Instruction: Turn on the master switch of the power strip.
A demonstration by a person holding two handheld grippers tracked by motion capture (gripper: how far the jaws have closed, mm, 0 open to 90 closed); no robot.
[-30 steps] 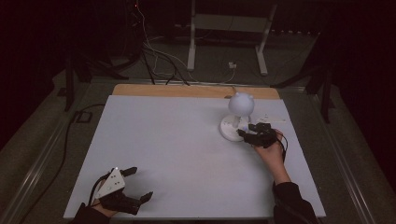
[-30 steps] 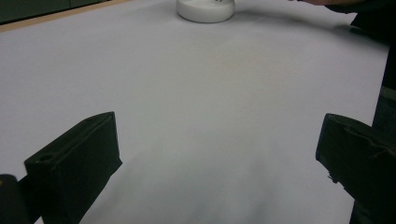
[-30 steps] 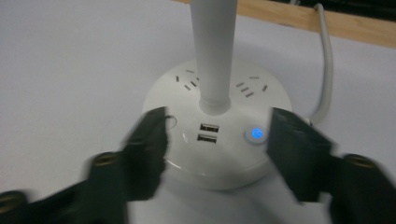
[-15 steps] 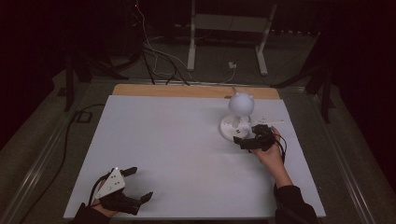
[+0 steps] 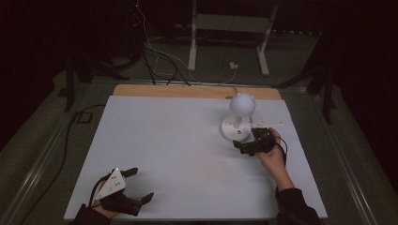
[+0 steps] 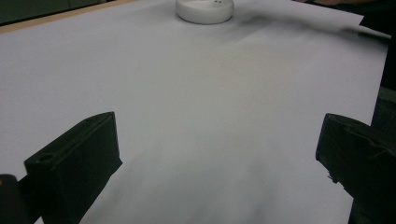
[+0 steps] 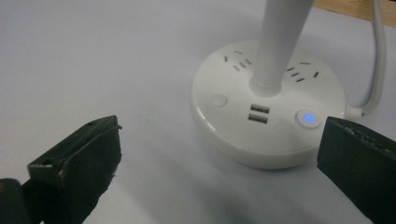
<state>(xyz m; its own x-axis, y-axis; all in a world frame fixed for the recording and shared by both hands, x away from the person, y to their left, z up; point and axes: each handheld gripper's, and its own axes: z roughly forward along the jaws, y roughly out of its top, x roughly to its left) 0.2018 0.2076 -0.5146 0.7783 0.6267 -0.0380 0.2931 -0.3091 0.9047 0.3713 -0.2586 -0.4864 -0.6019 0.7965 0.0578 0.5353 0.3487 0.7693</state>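
**Right gripper poised at the lamp's base**

One white desk lamp (image 5: 239, 119) stands on the table (image 5: 164, 154), toward the far right corner: a round base (image 7: 268, 121) with an upright stem (image 7: 280, 42) and a ball-shaped head (image 5: 242, 104). The base carries several socket slots, a pair of USB ports (image 7: 258, 114), one plain round button (image 7: 218, 100) and one button lit blue (image 7: 308, 117). A white cord (image 7: 380, 60) leaves the base toward the far edge.

The right gripper (image 5: 248, 146) sits just beside the base on its near side, jaws spread wide and grasping nothing. In the right gripper view the base lies straight ahead between the jaws, the lit button close to the right-hand jaw. The stem's long axis runs vertical.

The left gripper (image 5: 131, 187) rests at the near left corner, well apart from the lamp, also released and empty. The right hand (image 5: 272, 157) is plainly the nearer, so any press or grasp on the base would likely fall to it.
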